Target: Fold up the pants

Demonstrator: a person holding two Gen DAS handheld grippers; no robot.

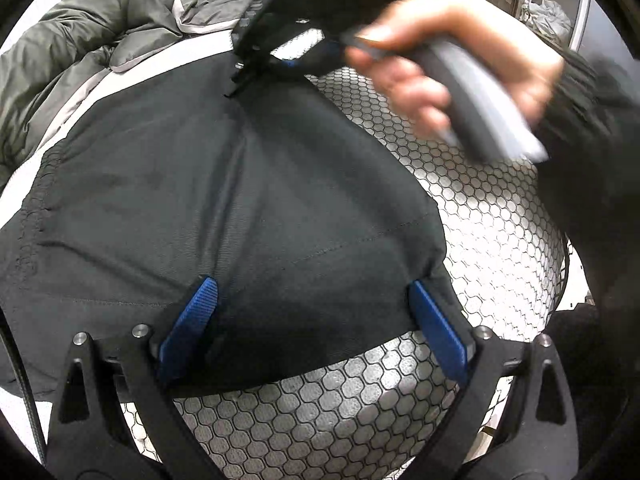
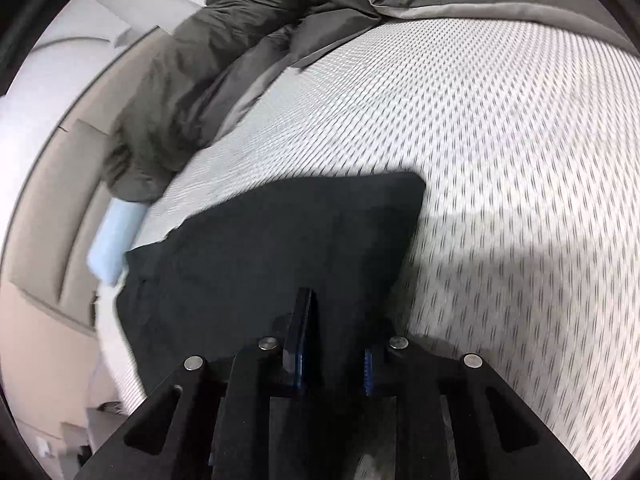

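Black pants (image 1: 224,208) lie spread on the patterned bed surface (image 1: 496,216). My left gripper (image 1: 316,312) is open, its blue pads (image 1: 192,320) wide apart, with the near edge of the pants lying between them. My right gripper (image 1: 256,68) shows at the far edge of the pants, held by a hand, tips on the cloth. In the right wrist view the pants (image 2: 256,256) hang or lie in front of my right gripper (image 2: 336,344); its blue pads (image 2: 300,336) sit a small gap apart with black cloth between them.
A grey quilted duvet (image 1: 100,28) is bunched at the far left of the bed, also in the right wrist view (image 2: 224,52). A pale blue pillow (image 2: 114,236) sits at the bed's edge by a beige headboard (image 2: 48,216).
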